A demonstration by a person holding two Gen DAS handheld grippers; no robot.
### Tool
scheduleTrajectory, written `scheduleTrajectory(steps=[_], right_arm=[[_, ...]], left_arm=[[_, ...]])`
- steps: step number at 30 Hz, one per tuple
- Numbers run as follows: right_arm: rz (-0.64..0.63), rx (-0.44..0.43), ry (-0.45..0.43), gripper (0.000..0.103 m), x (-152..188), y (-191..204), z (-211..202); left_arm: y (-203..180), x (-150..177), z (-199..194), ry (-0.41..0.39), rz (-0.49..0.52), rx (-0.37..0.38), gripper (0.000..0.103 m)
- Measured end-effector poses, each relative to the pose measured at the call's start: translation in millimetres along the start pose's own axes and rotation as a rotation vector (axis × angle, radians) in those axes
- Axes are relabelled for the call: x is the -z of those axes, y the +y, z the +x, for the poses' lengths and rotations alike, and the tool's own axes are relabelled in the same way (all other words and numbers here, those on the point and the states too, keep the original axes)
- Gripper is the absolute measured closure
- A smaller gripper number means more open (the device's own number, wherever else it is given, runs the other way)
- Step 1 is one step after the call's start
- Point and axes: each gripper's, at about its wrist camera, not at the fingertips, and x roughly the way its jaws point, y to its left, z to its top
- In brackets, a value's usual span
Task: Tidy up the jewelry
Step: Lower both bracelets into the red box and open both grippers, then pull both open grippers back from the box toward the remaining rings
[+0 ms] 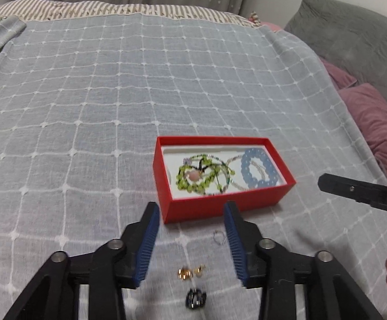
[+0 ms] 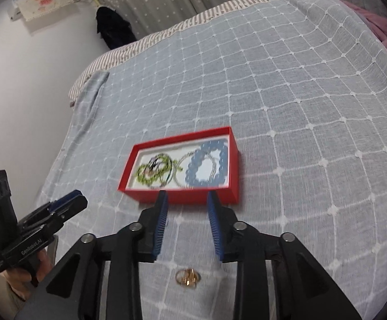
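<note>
An open red box (image 1: 220,209) lies on the bed, holding a green bead bracelet (image 1: 196,177), a blue bead bracelet (image 1: 257,170) and thin chains. Loose on the blanket in front of it are a small silver ring (image 1: 218,236), gold earrings (image 1: 190,271) and a dark piece (image 1: 195,298). My left gripper (image 1: 191,204) hovers open over these loose pieces, fingertips at the box's near wall, nothing between the pads. In the right wrist view the right gripper (image 2: 187,194) is also open and empty before the red box (image 2: 140,196), with a gold ring cluster (image 2: 188,277) under it.
The pale blue checked blanket (image 1: 113,93) covers the whole bed. Pink pillows (image 1: 374,122) and a grey cushion (image 1: 353,34) lie along the right side. A white wall (image 2: 20,93) borders the bed's left edge, with curtains behind. A hand holds the left gripper (image 2: 68,202).
</note>
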Motion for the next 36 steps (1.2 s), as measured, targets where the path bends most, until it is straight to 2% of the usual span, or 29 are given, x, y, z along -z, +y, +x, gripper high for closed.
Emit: scheduleTrajectory(steps=[3,6,10,12,15,18,21,24,30,32,36], right_arm=[[0.007,-0.017,0.009,0.052,16,0,-10],[0.045,-0.043,0.016,0.047,31,-7,-16],[0.028,0.028,0.027,0.043,42,-10,-12],[0.010,0.051,0.032,0.041,46,-9,-9],[-0.009,0.053,0.046,0.037,52,-8,-6],[-0.061,0.061,0.043,0.034,55,0,-4],[-0.126,0.062,0.053,0.030,58,10,0],[-0.196,0.085,0.059,0.030,62,20,4],[-0.229,0.052,0.110,0.030,72,30,17],[-0.244,0.053,0.123,0.030,75,34,21],[-0.213,0.057,0.134,0.030,76,31,25]], left_arm=[[4,11,-10,0.008,-0.046,-0.019,0.041],[13,18,-19,-0.002,-0.104,-0.029,0.025],[21,26,-23,-0.027,-0.146,-0.056,0.008],[23,31,-18,-0.021,-0.145,-0.081,0.005],[23,39,-6,0.028,-0.132,-0.115,0.005],[18,48,2,0.066,-0.108,-0.112,0.005],[9,53,2,0.062,-0.085,-0.109,0.005],[2,57,5,0.063,-0.050,-0.143,0.005],[-4,58,6,0.079,-0.016,-0.146,0.006],[-6,60,8,0.093,-0.002,-0.149,0.012],[-7,64,14,0.123,-0.005,-0.131,0.033]])
